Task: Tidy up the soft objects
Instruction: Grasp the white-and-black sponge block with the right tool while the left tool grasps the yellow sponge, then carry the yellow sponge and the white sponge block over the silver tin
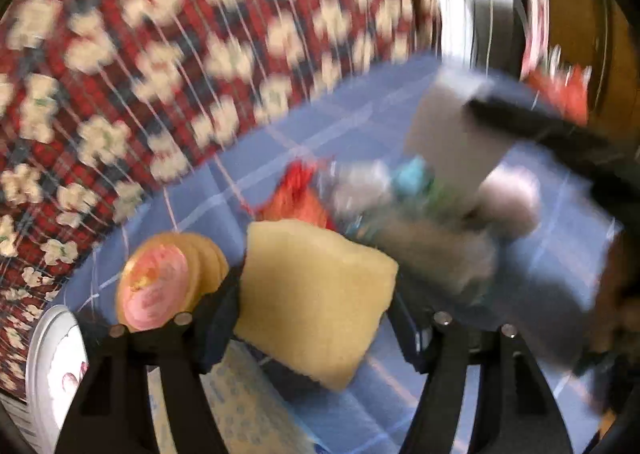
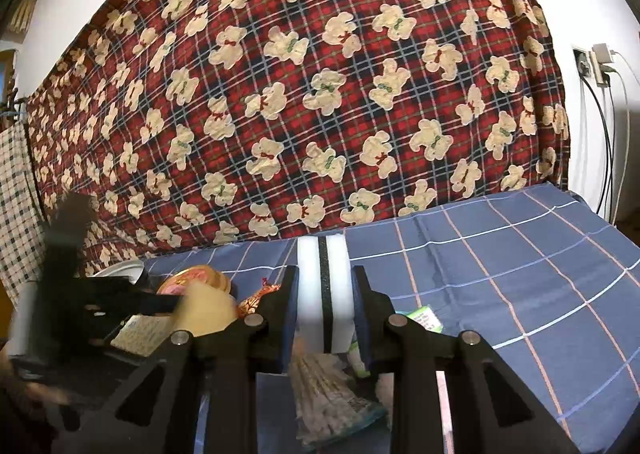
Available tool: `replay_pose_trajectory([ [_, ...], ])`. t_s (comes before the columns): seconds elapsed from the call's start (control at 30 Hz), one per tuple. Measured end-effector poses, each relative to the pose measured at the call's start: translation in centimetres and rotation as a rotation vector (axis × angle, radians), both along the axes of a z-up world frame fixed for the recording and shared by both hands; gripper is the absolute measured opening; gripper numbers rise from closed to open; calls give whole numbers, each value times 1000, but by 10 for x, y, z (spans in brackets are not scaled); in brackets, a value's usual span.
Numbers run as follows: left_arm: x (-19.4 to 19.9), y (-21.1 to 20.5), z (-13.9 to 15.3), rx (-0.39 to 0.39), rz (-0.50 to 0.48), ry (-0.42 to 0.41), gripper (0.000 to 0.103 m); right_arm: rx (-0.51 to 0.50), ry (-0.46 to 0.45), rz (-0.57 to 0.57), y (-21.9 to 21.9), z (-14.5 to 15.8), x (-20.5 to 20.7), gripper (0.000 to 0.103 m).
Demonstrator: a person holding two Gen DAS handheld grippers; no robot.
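My left gripper (image 1: 316, 306) is shut on a yellow sponge (image 1: 312, 294), held above the blue checked cloth (image 1: 360, 102); the left wrist view is blurred by motion. My right gripper (image 2: 325, 306) is shut on a white sponge with a black middle layer (image 2: 325, 294), held upright. That white sponge (image 1: 448, 134) and the right gripper's dark arm show blurred in the left wrist view. The left gripper with the yellow sponge (image 2: 208, 310) shows at the left of the right wrist view.
A round tan and pink tin (image 1: 160, 286) lies left of the yellow sponge. Red-orange wrappers (image 1: 300, 194), a teal packet (image 1: 412, 178) and a pale pink ball (image 1: 508, 202) lie on the cloth. A red bear-print blanket (image 2: 320, 94) hangs behind. A white bowl (image 1: 52, 358) sits at far left.
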State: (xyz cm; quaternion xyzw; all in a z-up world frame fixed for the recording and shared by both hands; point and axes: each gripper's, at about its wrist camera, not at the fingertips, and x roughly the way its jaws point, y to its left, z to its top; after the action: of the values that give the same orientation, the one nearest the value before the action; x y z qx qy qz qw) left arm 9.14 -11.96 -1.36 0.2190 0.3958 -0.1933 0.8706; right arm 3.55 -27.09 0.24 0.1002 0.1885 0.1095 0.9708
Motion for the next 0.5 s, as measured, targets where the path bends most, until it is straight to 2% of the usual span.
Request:
replay_pose_trajectory([
  [0.13,-43,18,34,-179,12,-177,68,7,2,-8,-1,-1,1,28],
  [0.23,-69,30,36,-279,44,-269,68,-28,-14,-21,5,-1,-2,27],
  [0.3,-83,32,32,-293,64,-340,68,-67,-43,-32,11,0,-7,27],
  [0.37,-90,33,28,-305,93,-375,68,-99,-66,-40,17,1,-12,28],
  [0.5,-90,46,23,-361,150,-391,68,-159,-86,-62,30,0,-19,28],
])
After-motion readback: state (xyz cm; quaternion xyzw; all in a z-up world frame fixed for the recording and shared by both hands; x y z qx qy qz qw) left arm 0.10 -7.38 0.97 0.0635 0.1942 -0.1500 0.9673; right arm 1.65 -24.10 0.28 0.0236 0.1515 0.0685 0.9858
